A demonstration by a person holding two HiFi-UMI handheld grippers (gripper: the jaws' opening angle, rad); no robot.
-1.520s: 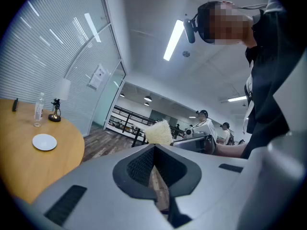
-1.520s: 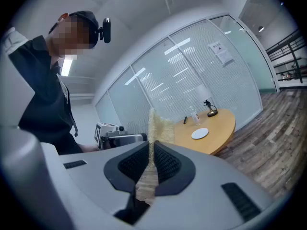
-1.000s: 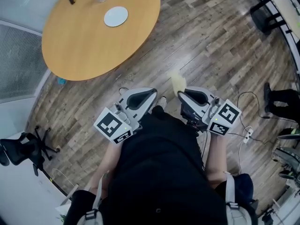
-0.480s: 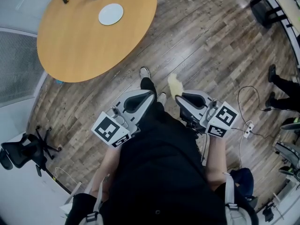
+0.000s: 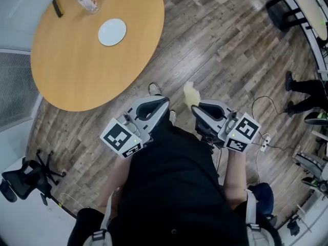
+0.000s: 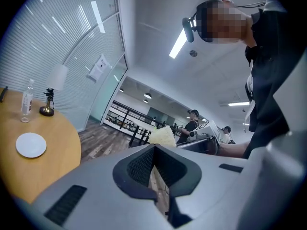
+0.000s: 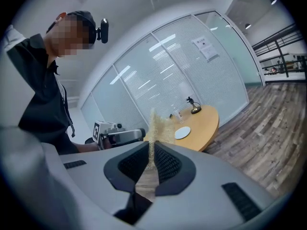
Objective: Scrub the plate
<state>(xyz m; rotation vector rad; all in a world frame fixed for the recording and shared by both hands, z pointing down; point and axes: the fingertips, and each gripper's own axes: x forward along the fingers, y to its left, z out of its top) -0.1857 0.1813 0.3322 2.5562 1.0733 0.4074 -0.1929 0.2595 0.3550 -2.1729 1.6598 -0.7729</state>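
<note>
One white plate [image 5: 112, 32] lies bare on the round wooden table [image 5: 77, 70] at the far left of the scene, well apart from both grippers; over the last second the table's near edge has drawn closer to the person, who seems to be walking up to it, so I judge that scrubbing has not begun and the approach is the step in hand; just beyond the plate stands a clear bottle [image 5: 86, 0], upright and capped, its fill too small to tell, with a dark slim object [image 5: 57, 7] to its left; the right gripper [image 5: 197, 108] pinches a yellow scrub pad [image 5: 190, 95] edge-on between closed jaws, held near the body above the floor; the left gripper [image 5: 160, 104] has its jaws together on nothing.
</note>
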